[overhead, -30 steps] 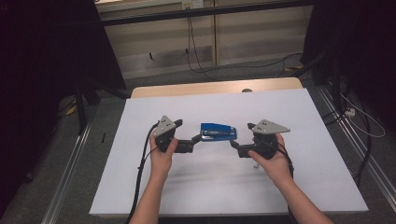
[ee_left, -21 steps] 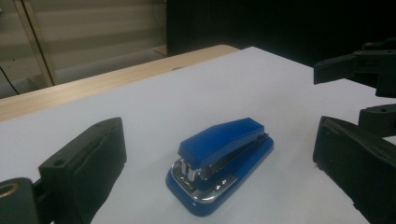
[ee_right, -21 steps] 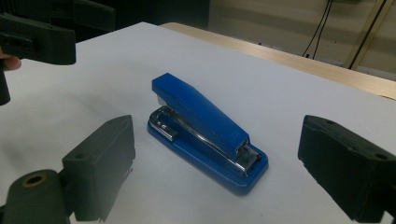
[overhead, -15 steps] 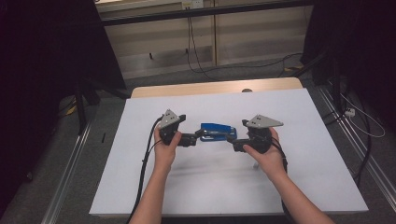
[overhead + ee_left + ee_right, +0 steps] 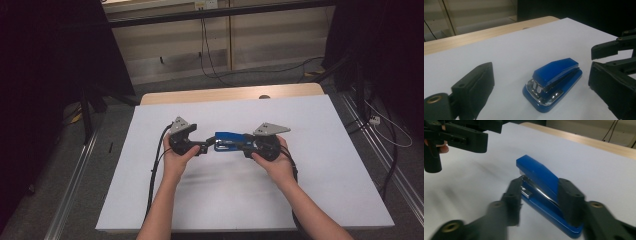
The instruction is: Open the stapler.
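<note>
Stapler of glossy blue plastic with a chrome mouth (image 5: 229, 142) lies flat on the white-covered counter (image 5: 320, 165), between the two hands. Right claw (image 5: 539, 197) has just been closing, its black jaws now flanking the stapler's sides, seemingly touching them. Left claw (image 5: 544, 82) stays spread wide, the stapler's chrome end between its jaws, untouched.

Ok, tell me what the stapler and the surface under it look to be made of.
Stapler: blue body looks like glossy plastic, going by its soft sheen; the staple channel at its mouth looks like bright chromed metal. White surface: matte, probably paper or thin sheet laid over a wooden tabletop, whose pale grain shows at the far edge.
</note>
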A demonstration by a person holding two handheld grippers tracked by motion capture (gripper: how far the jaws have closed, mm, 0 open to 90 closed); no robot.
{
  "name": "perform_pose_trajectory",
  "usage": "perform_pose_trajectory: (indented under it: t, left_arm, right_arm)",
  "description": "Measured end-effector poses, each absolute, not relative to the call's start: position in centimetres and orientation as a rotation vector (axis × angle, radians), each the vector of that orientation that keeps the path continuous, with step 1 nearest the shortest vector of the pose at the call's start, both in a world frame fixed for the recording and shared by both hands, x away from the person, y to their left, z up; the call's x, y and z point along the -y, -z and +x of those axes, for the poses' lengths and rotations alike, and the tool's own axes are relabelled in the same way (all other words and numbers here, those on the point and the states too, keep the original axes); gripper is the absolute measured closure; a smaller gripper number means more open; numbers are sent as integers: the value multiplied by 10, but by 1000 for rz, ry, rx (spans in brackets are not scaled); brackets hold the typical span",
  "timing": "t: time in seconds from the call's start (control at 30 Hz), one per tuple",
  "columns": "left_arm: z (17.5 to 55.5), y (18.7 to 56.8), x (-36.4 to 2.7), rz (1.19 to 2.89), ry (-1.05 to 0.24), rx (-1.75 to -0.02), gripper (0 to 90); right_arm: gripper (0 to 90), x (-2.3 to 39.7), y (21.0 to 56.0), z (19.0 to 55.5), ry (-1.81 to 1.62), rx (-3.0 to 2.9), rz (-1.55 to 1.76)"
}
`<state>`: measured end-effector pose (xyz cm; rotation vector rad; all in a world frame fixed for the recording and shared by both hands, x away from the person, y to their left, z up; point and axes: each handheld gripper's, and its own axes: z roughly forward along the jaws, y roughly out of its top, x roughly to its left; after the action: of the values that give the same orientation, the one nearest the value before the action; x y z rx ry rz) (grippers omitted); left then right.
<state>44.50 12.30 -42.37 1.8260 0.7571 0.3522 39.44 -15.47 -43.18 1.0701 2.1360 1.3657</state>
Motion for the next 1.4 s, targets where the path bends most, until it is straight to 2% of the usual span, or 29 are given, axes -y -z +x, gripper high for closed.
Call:
perform_pose_trajectory:
  t: [0.03,0.07,0.17,0.27,0.33,0.53,1.07,1.2,1.4]
  left_arm:
    - [445,424,-123,1833,-359,-755,115]
    - [446,425,-123,1840,-367,-752,115]
    - [447,426,-123,1841,-369,-748,175]
    - [449,427,-123,1839,-372,-762,238]
    - [449,428,-123,1852,-375,-764,304]
    - [452,432,-123,1888,-367,-777,427]
    - [456,443,-121,1958,-343,-797,841]
    - [458,444,-122,1969,-329,-805,894]
    - [459,448,-121,1987,-309,-813,900]
  right_arm:
    - [736,152,433,397,-1356,-2157,1067]
    - [736,152,433,397,-1356,-2157,1067]
    - [846,146,435,401,-1363,-2187,1047]
    - [900,136,437,404,-1345,-2228,1016]
    - [900,129,439,406,-1326,-2246,995]
    - [900,115,441,414,-1298,-2270,978]
    - [900,111,451,422,-1273,-2284,1023]
    - [900,111,453,423,-1262,-2288,1026]
    - [900,110,454,424,-1242,-2294,1030]
